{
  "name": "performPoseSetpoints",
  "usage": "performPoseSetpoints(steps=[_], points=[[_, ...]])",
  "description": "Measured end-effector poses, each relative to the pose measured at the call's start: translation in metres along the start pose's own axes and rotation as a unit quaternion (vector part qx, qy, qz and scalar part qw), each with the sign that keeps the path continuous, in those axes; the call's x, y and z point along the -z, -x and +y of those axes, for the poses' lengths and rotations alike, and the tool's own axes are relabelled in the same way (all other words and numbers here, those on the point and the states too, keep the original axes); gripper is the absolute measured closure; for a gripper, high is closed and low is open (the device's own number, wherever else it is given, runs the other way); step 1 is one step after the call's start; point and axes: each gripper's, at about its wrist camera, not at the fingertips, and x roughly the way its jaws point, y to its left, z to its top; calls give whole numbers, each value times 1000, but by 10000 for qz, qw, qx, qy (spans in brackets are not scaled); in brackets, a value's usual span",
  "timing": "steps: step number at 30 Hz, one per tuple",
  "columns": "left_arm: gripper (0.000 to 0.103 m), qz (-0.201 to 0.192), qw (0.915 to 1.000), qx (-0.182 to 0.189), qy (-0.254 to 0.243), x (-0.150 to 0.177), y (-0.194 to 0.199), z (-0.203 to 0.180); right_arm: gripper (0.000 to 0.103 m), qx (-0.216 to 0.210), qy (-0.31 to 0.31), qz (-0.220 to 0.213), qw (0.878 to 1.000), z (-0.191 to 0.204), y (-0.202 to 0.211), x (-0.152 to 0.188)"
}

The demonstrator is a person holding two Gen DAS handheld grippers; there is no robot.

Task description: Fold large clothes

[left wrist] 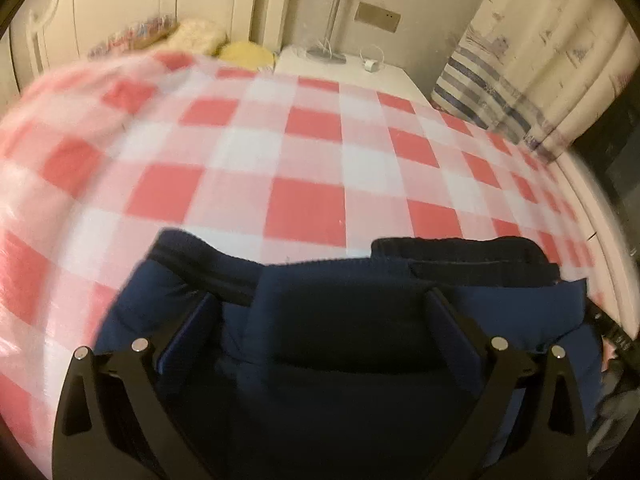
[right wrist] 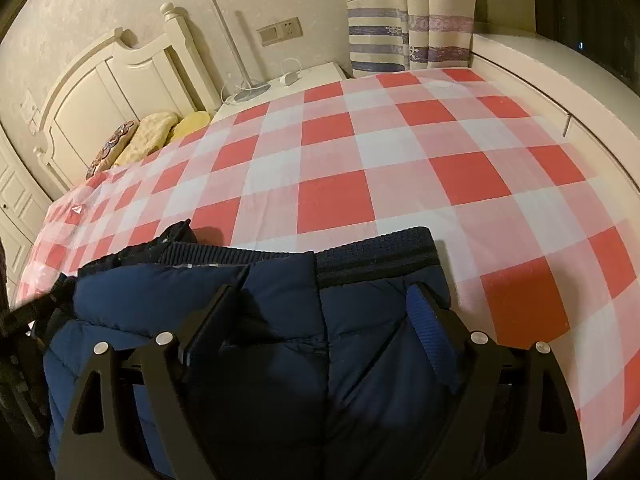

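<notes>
Red-and-white checked bedding (right wrist: pixel 360 168) covers the bed before us, with a cream headboard (right wrist: pixel 120 80) and striped curtains (right wrist: pixel 384 40) at the far wall. Our navy padded jacket (right wrist: pixel 256 340) lies bunched at the near edge, its ribbed hem (right wrist: pixel 376 256) toward the headboard. Our right gripper (right wrist: pixel 324 300) stands wide over the fabric, jaws apart, not pinching. Our left gripper (left wrist: pixel 320 304) is likewise spread above the jacket (left wrist: pixel 340 320), the view blurred.

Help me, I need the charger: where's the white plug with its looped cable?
The white plug lies on the white nightstand beside the lamp base, beyond the checked bed's far corner.
</notes>
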Motion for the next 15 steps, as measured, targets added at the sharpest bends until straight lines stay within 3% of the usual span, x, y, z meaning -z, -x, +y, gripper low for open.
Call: performPoseSetpoints(steps=[3, 6, 8, 11, 15], points=[[4, -480, 9969, -507, -372, -7, 16, -6, 19, -1, 0, 2, 10000, 0, 0, 0], [4, -57, 9985, -437, 323, -14, -4, 28, 19, 18, 12, 7, 10000, 1, 0, 0], [3, 21, 9974, -349, 625, -16, -12, 44, 19, 12, 9, 6, 10000, 1, 0, 0], [4, -72, 9975, -625, 336, -12, -10, 33, 18, 9, 11, 5, 10000, 0, 0, 1], [5, -715, 9936, -698, 520, -3, 32, 38, 18, -40, -15, -11, 10000, 0, 0, 0]])
